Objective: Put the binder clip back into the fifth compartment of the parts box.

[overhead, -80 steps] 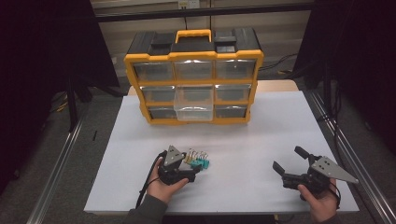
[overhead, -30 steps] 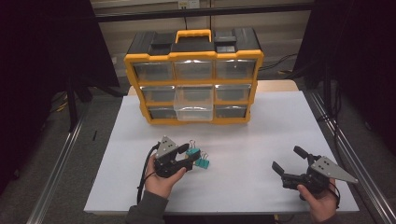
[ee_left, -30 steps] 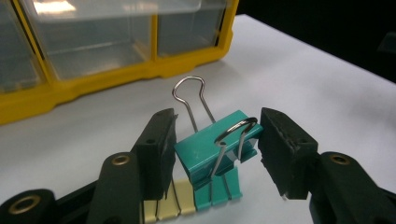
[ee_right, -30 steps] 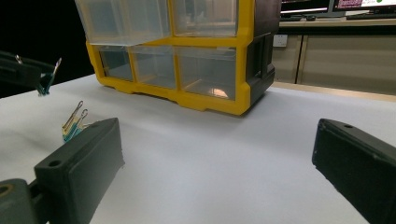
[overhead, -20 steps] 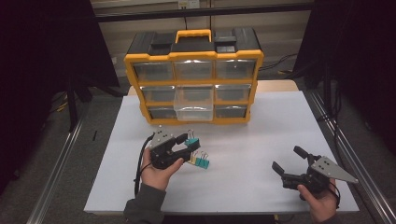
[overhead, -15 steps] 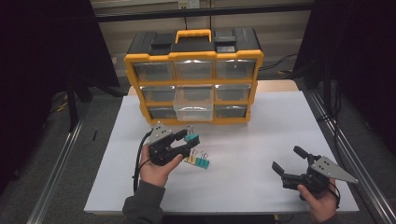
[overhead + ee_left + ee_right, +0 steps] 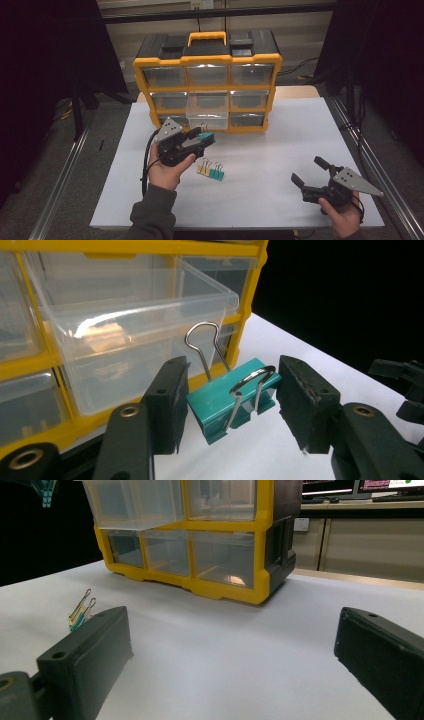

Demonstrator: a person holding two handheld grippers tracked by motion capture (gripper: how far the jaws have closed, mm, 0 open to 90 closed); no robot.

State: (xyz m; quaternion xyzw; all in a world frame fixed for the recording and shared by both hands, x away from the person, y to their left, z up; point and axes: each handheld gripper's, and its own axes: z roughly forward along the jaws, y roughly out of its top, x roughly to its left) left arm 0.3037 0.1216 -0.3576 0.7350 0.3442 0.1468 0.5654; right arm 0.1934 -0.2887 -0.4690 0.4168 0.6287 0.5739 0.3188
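the left gripper (image 7: 196, 141) clamps a teal binder clip (image 7: 231, 399) between its two black jaws, lifted off the white table (image 7: 280, 150), just in front of the pulled-out clear plastic drawer (image 7: 207, 114) at its 12 o'clock. that drawer juts from the middle of a yellow-framed organiser (image 7: 207, 80) with a black top. the clip's bent wire handles gleam. a few more clips (image 7: 211, 171), yellow and teal, lie at 5 o'clock of the left gripper. the right gripper (image 7: 310, 176) rests near the table's edge at 4 o'clock, jaws spread wide, empty.
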